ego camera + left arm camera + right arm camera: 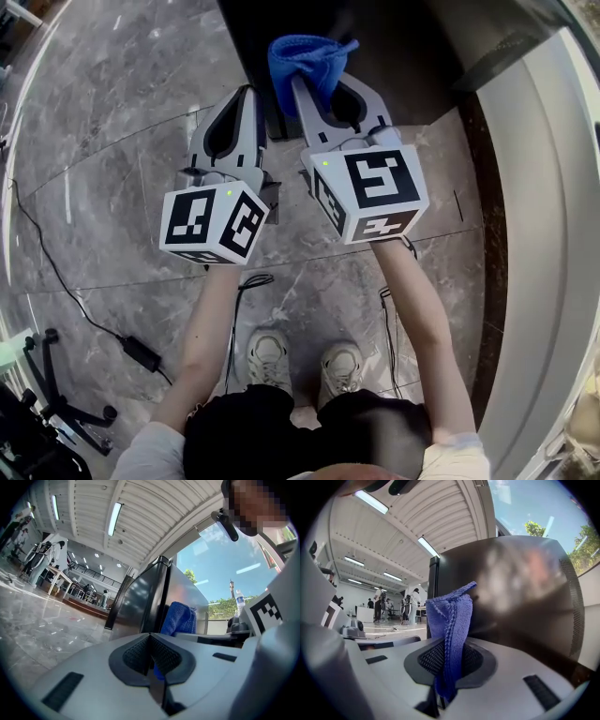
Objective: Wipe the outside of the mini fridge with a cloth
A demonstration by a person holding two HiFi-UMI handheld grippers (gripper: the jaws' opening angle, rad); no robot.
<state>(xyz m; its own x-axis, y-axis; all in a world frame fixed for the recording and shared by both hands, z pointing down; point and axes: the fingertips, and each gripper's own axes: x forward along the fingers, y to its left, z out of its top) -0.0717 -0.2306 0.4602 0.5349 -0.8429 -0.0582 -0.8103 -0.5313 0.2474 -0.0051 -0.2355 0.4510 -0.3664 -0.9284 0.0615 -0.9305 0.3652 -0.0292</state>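
The blue knitted cloth, pinched mid-fold in the right tongs, looks soft and limp beside the glossy black mini fridge; left tongs closed, empty.

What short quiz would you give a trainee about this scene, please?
1. True or false: the left gripper holds the blue cloth.
2. What dark thing stands just behind the cloth? A. a mini fridge B. a sink C. a chair
3. Fill in: the left gripper's jaws are ____ with nothing between them.

Key: 1 false, it is clamped in the right gripper; 2 A; 3 shut.
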